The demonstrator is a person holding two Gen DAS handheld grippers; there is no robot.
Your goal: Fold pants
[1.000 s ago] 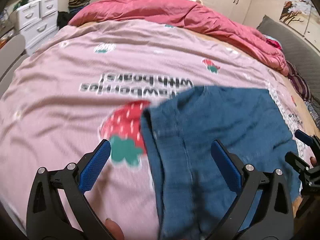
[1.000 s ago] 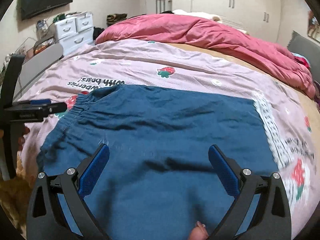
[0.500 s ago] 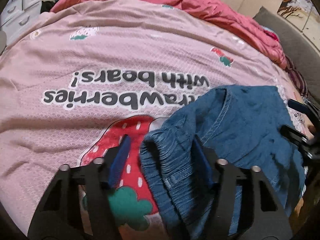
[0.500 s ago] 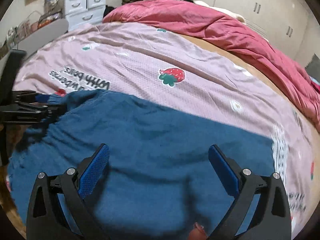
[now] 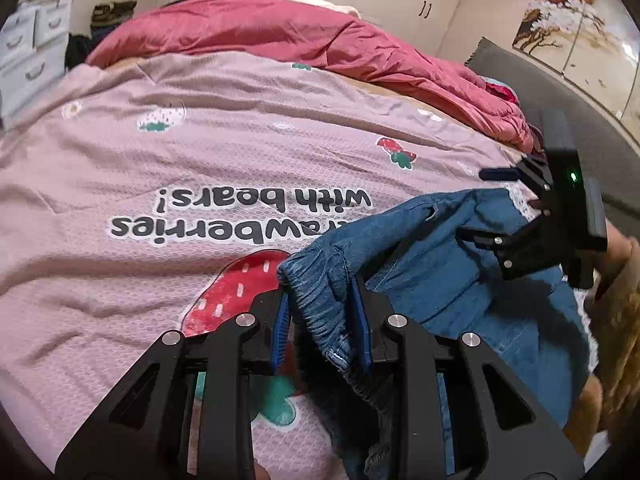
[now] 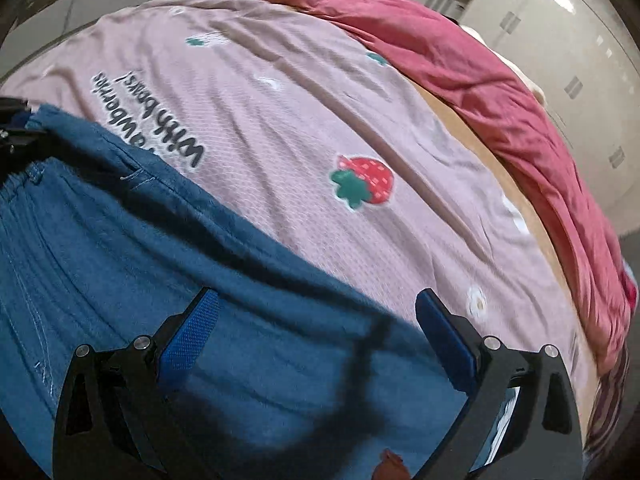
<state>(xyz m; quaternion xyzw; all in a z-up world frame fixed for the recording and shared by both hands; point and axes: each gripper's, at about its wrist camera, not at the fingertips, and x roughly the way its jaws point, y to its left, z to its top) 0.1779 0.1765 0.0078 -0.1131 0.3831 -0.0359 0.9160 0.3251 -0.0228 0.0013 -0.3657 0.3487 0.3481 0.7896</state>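
Bed w/ pink strawberry-print sheet (image 5: 224,160); red quilt (image 5: 320,44) bunched at far side. Blue pants (image 5: 460,280) lie on sheet, near edge. Left gripper (image 5: 320,322): pinching gathered elastic waistband. Right gripper (image 6: 316,334): spread wide, over pant fabric, gripping nothing.

pink bedsheet (image 5: 240,152) print, upside down: "...rawberries with bears!"

left tool (image 5: 320,320): fingers nearly closed, clamped | right tool (image 6: 316,328): fingers spread wide, gripping nothing
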